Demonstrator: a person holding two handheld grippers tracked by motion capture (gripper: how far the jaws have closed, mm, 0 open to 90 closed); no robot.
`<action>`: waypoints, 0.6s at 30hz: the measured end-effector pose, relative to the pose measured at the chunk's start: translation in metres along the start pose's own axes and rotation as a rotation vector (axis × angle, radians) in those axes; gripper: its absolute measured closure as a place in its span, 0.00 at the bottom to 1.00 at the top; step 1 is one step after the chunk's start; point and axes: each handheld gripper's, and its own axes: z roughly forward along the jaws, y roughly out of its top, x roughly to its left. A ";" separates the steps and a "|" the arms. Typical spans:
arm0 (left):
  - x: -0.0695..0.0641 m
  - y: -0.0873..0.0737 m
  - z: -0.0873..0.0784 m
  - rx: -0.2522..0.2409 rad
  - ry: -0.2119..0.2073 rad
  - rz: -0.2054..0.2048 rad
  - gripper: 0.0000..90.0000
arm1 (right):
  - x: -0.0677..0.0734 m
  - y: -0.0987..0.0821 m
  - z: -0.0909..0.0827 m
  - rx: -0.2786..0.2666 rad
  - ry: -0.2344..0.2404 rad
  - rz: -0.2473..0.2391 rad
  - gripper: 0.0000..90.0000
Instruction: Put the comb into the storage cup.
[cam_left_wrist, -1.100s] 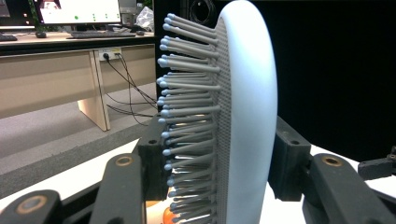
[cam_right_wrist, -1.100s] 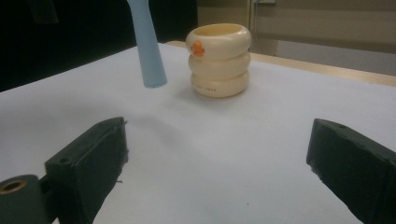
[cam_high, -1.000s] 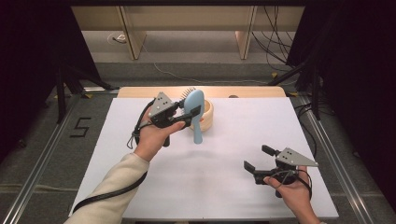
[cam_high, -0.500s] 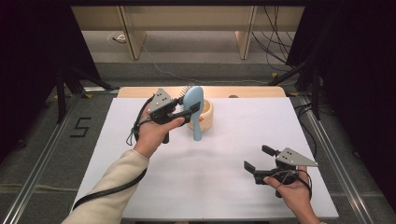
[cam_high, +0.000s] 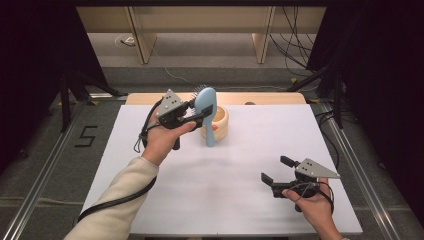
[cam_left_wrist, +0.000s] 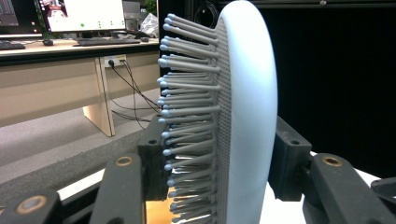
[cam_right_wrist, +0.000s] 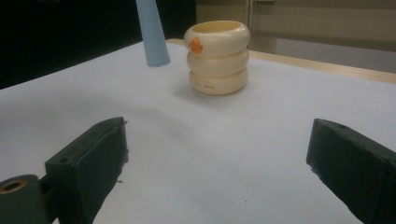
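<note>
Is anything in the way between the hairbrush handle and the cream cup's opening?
Nothing visible. The left gripper holds the hairbrush upright by its head, handle hanging above the table just beside the cup, whose open top looks unblocked.

It was a lab or office test room with a recording rig. At twelve o'clock beyond the white table (cam_high: 220, 200) stood a wooden desk (cam_left_wrist: 56, 93) bearing monitors (cam_left_wrist: 93, 14) and a keyboard (cam_left_wrist: 105, 41), with cables (cam_high: 295, 45) trailing on grey carpet. Dark curtains (cam_high: 380, 75) hung at three and nine o'clock.
</note>
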 end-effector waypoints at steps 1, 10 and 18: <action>0.000 0.000 0.000 0.001 -0.001 0.001 0.55 | 0.000 0.000 0.000 0.000 0.000 0.000 0.07; 0.004 0.004 0.002 0.001 0.004 0.004 0.55 | 0.000 0.000 0.000 0.001 0.000 0.005 0.07; 0.006 0.007 0.003 -0.008 0.001 0.006 0.55 | 0.000 0.000 0.000 0.003 -0.001 0.006 0.07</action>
